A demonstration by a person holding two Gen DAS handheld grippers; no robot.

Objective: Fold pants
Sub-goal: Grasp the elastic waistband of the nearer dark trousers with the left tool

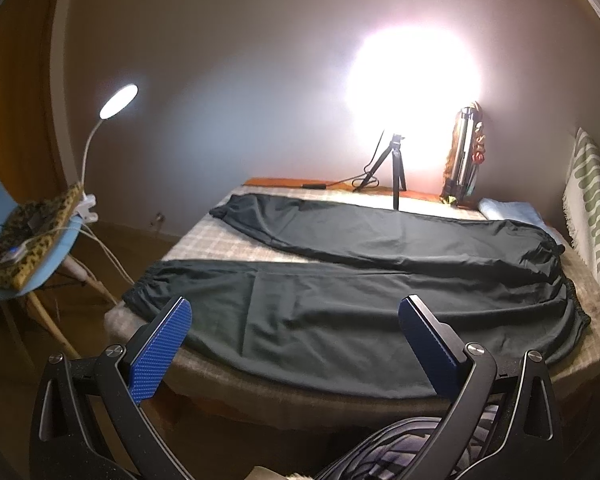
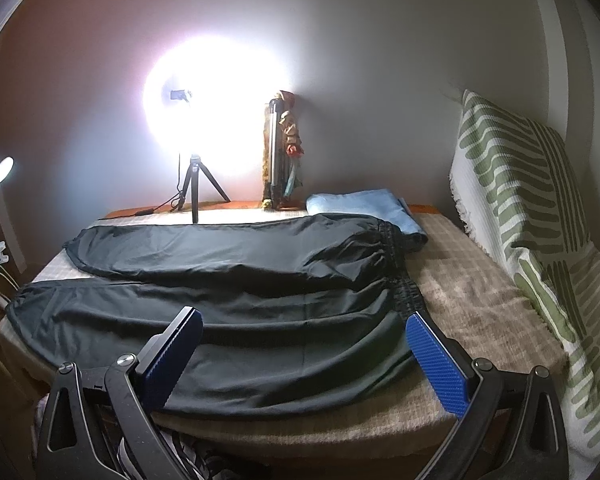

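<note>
Dark pants (image 1: 340, 280) lie spread flat on the checked bed cover, legs pointing left, waistband at the right. They also show in the right wrist view (image 2: 240, 300), with the gathered waistband (image 2: 404, 280) at the right. My left gripper (image 1: 296, 316) is open and empty, hovering over the near leg close to the bed's front edge. My right gripper (image 2: 304, 332) is open and empty, over the near part of the pants by the waistband. Neither touches the cloth.
A bright lamp on a small tripod (image 1: 396, 168) stands at the bed's far side, beside a folded tripod (image 1: 464, 152). A folded light blue cloth (image 2: 364, 208) lies behind the waistband. A green-striped cushion (image 2: 532, 200) leans at the right. A blue chair (image 1: 28, 248) with a clip lamp stands left.
</note>
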